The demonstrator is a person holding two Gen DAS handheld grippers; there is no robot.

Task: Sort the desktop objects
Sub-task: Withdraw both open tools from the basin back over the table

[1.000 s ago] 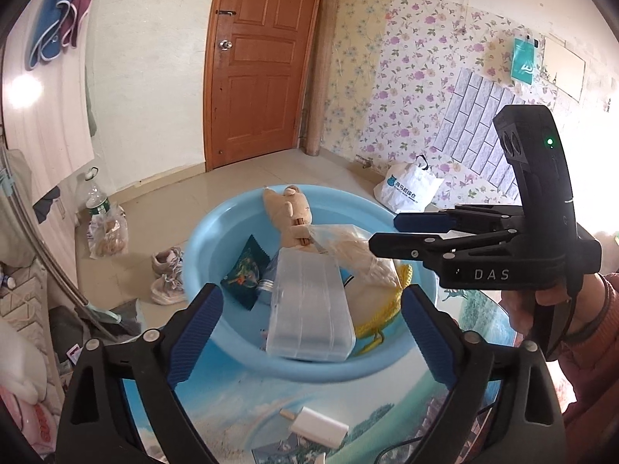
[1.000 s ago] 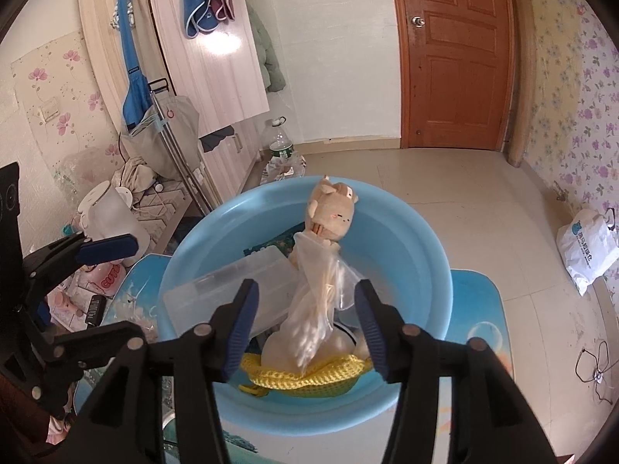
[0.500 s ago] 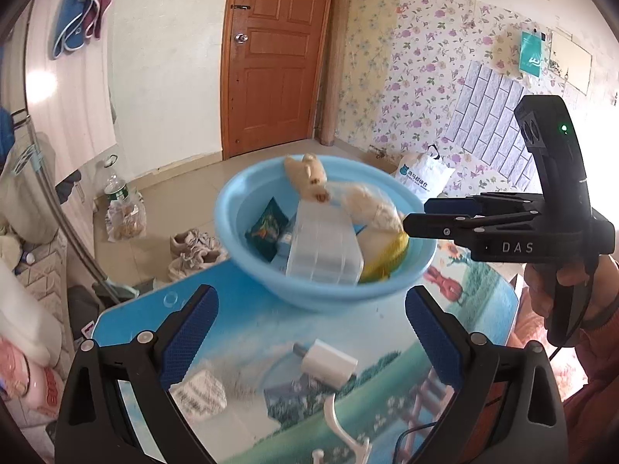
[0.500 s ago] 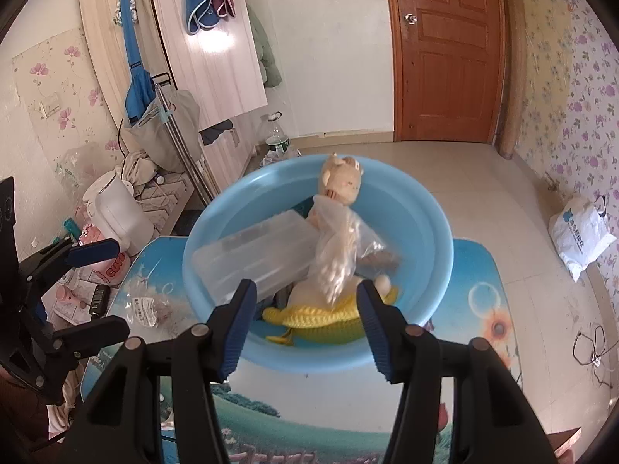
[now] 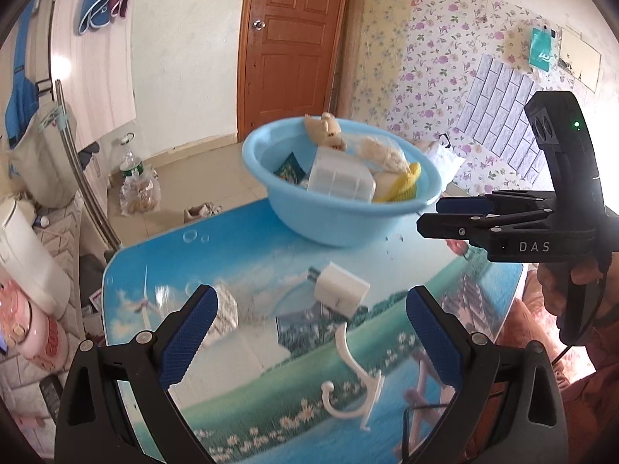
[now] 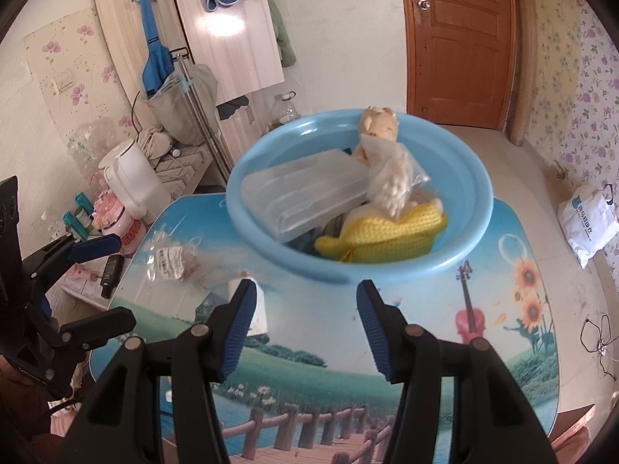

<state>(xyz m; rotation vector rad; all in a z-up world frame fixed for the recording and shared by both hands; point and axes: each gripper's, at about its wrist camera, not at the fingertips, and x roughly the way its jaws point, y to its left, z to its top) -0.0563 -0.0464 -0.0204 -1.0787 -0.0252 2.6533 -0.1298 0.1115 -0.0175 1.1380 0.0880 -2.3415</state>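
A light blue basin (image 5: 340,228) (image 6: 476,232) stands on the far part of the table. It holds a clear plastic box (image 6: 305,197), a plush toy (image 6: 377,123), a filled plastic bag (image 6: 390,178) and a yellow knitted piece (image 6: 387,236). On the tabletop nearer me lie a white charger (image 5: 340,288), a white hook (image 5: 356,382) and a small clear packet (image 6: 170,259). My left gripper (image 5: 309,309) hovers open over the charger and hook, holding nothing. My right gripper (image 6: 305,294) is open and empty just in front of the basin.
The table (image 6: 483,348) has a glossy printed landscape top with rounded edges. A black cable (image 5: 406,421) lies near its front. Left of the table stand a white kettle (image 6: 131,174) and a pink tub (image 6: 123,228). A white bag (image 6: 588,220) lies on the floor.
Both grippers have drawn back from above the basin and come lower. The basin now sits farther off, and the charger, hook and packet on the tabletop have come into view.
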